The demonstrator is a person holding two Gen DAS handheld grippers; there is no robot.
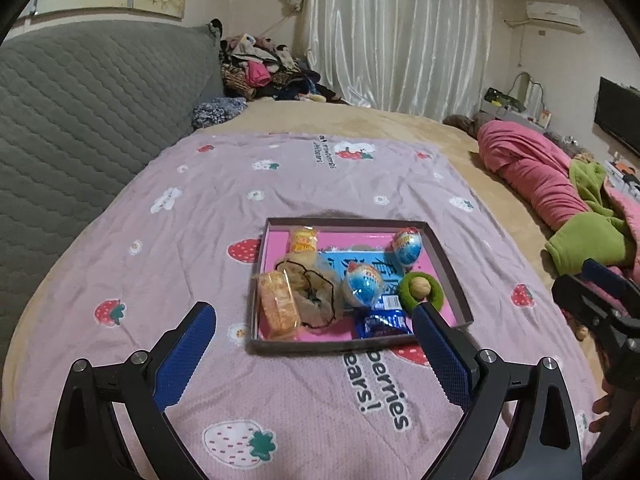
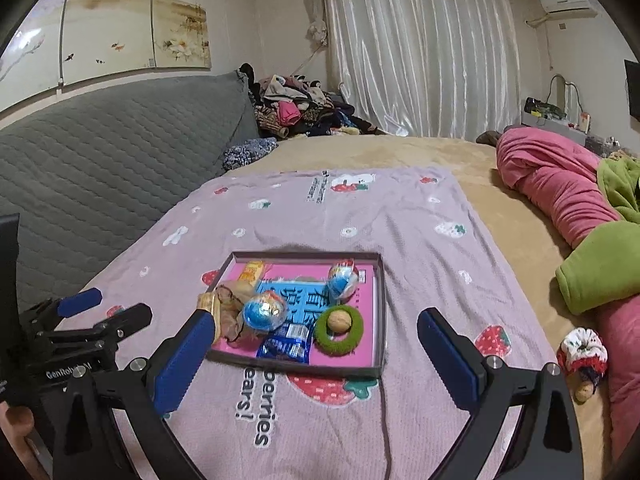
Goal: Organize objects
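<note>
Both grippers, left (image 1: 312, 344) and right (image 2: 316, 350), hovered with fingers spread wide and empty above the strawberry-print blanket (image 1: 320, 184); just beyond them sat the shallow tray (image 2: 382, 300) holding snack packets, two foil eggs and a walnut (image 2: 339, 322) in a green ring (image 2: 320, 334).

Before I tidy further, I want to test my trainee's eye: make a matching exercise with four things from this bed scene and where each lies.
Things:
1. walnut
2. blue snack packet
3. red-and-white scrunchie
4. foil egg

Places:
A. far right part of the tray
B. inside the green ring
C. on the tan bedding, outside the tray
D. by the tray's near wall

Pairs: 1-B, 2-D, 3-C, 4-A
</note>
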